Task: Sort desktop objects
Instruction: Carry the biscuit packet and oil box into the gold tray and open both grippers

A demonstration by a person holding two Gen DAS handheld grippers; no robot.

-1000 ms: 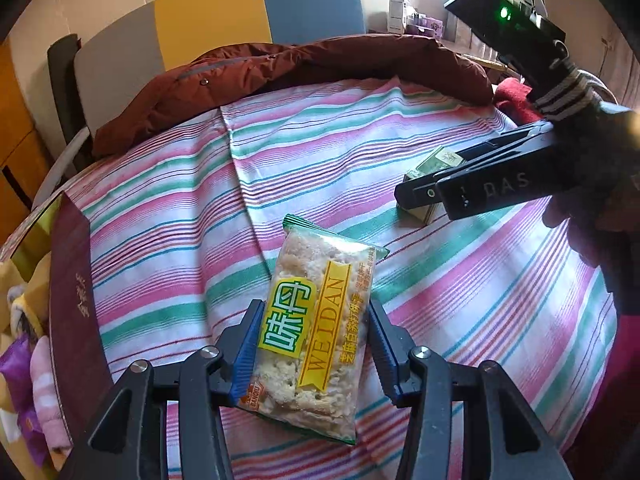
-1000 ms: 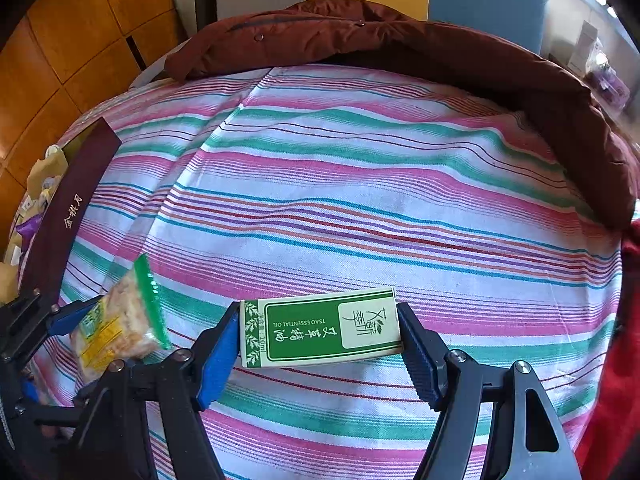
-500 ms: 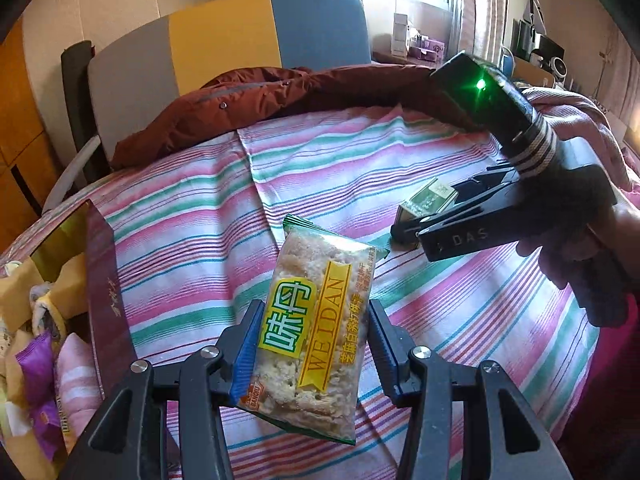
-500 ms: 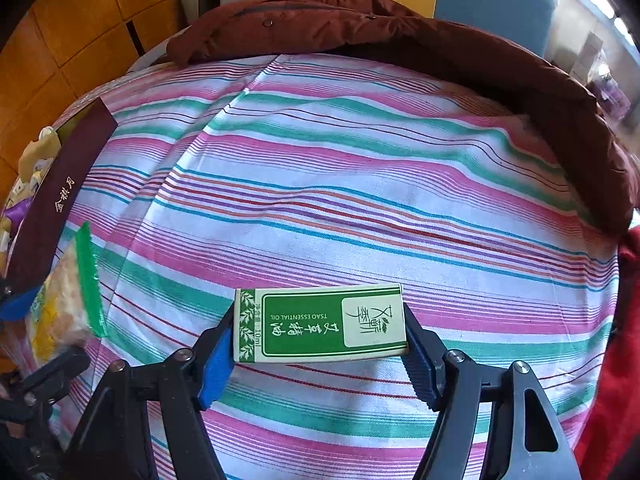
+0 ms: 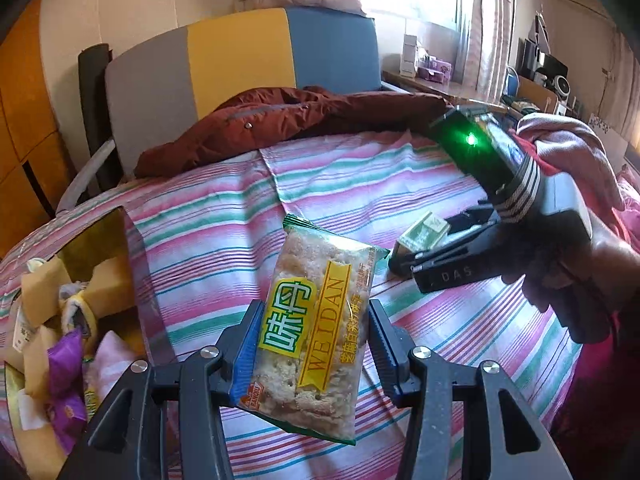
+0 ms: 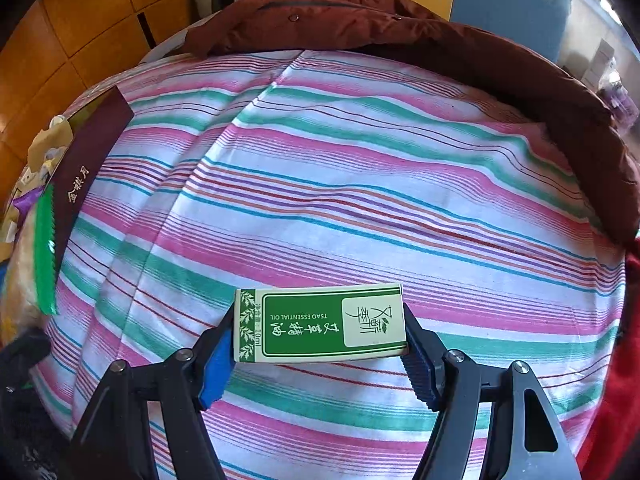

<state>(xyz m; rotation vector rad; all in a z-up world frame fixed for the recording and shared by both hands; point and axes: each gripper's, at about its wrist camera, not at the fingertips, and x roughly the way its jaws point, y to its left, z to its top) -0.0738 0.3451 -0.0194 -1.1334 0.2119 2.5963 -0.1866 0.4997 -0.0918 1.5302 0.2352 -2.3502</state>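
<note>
The striped cloth (image 6: 360, 184) covers the whole work surface, with a brown jacket (image 6: 460, 56) bunched along its far edge and an open box (image 5: 132, 280) of wrapped snacks at the left side. The cracker packet (image 5: 316, 328) hangs clear of the cloth, clamped across its width by the left gripper (image 5: 314, 348). To finish this step well, carry it level over the box wall and let go only once it is above the snacks inside, since the soft wrapper could slip or snag on the wall. The small green carton (image 6: 322, 326) is clamped end to end in the right gripper (image 6: 320, 344), low over the cloth; whether it touches the cloth I cannot tell, so hold it steady and squarely gripped
</note>
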